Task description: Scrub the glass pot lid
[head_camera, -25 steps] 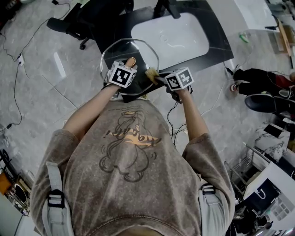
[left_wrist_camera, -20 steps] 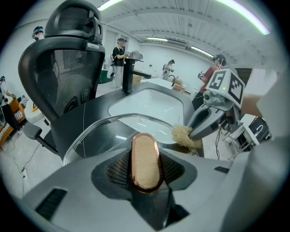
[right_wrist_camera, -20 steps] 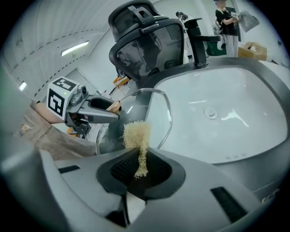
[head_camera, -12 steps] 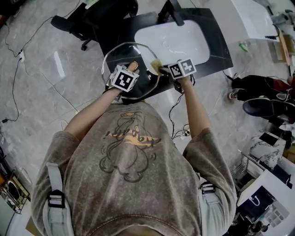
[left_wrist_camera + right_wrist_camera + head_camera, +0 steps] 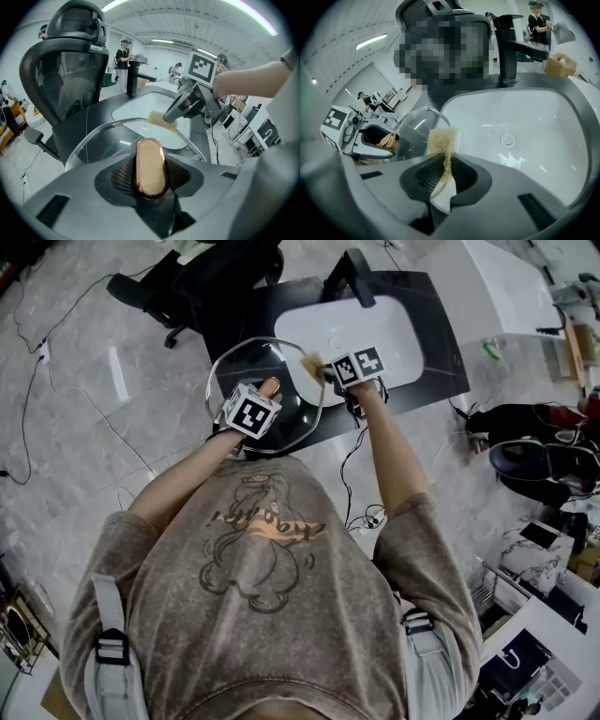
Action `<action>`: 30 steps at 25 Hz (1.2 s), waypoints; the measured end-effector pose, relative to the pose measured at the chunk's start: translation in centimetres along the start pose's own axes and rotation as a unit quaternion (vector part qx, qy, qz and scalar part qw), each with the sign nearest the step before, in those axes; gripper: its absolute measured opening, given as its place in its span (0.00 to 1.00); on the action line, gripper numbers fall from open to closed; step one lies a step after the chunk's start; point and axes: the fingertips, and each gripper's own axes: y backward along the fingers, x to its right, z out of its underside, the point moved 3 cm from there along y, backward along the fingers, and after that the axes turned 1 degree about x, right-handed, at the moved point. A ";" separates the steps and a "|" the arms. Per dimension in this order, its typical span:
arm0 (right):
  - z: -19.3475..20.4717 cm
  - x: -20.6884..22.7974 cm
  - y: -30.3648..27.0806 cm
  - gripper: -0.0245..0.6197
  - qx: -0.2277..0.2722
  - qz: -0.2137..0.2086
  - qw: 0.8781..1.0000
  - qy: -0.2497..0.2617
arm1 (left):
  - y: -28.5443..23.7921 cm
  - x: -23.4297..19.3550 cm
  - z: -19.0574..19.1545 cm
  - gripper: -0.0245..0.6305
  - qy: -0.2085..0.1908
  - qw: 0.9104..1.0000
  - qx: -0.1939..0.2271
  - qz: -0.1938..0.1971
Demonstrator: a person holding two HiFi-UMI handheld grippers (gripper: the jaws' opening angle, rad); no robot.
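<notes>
left tool: clamped on the lid's copper-coloured handle. A pad sits on each side and the handle stands upright between them.
right tool: clamped on a tan fibrous scrub pad. The pad sticks out past the tips, and a pale part of it shows behind the pads.
glass pot lid: held in the air by the left tool, spreading out ahead of it and tilted. Its far-right edge is over the sink.
pad vs lid: the pad is at the lid rim on the side farthest from the left tool. It looks like contact in the left gripper view; the other views can't confirm it.
hidden: in the head view the lid's near edge is lost under the left tool and its marker cube. In the left gripper view the tool body cuts off the lid's lower part. The pads cover where the handle joins the glass.
hard to read: the glass is clear, so only the rim and reflections show. Can't tell whether it is wet or dirty.
right tool, head view: jaws tucked under its marker cube; only the pad shows beyond.
sink: white basin ahead of and below the right tool; the drain is visible.
faucet: black, beyond the right tool at the basin's far side.
worktop: black, surrounds the sink.
office chair: black mesh back, ahead-left of the left tool, past the worktop.
in the way: the person's forearms and torso fill the lower head view and cover the worktop's near edge.
floor: grey. Cables lie left of the left tool. The dark items right of the right tool are too unclear to name.
people: small figures far behind the faucet, too small for detail.
</notes>
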 end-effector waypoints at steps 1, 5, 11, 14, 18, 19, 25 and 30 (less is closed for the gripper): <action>-0.5 0.0 -0.2 0.13 -0.002 0.003 1.000 0.003 | -0.1 0.0 0.1 0.32 0.001 1.000 0.001 0.000; -2.7 -0.2 -1.2 0.13 -0.011 0.019 0.999 0.024 | -0.1 0.1 0.1 0.32 0.002 1.000 0.002 0.001; -5.7 -0.7 -2.6 0.13 -0.021 0.033 0.998 0.051 | -0.1 0.2 0.0 0.32 0.000 1.000 0.003 0.002; -7.0 -1.3 -3.2 0.12 -0.026 0.036 0.996 0.071 | 0.0 0.3 0.0 0.32 -0.001 1.000 0.003 0.003; -8.8 -2.9 -4.7 0.12 -0.025 0.026 0.995 0.091 | 0.0 0.3 0.2 0.32 0.001 1.000 0.002 0.003; -9.3 -3.4 -5.1 0.12 -0.024 0.022 0.995 0.096 | 0.0 0.3 0.2 0.32 0.001 1.000 0.002 0.003; -11.7 -6.8 -7.4 0.12 -0.031 0.008 0.988 0.151 | 0.0 0.3 0.0 0.32 0.001 1.000 0.004 0.004; -12.8 -9.3 -8.9 0.12 -0.046 -0.010 0.980 0.193 | 0.0 0.3 0.1 0.32 0.002 1.000 0.006 0.003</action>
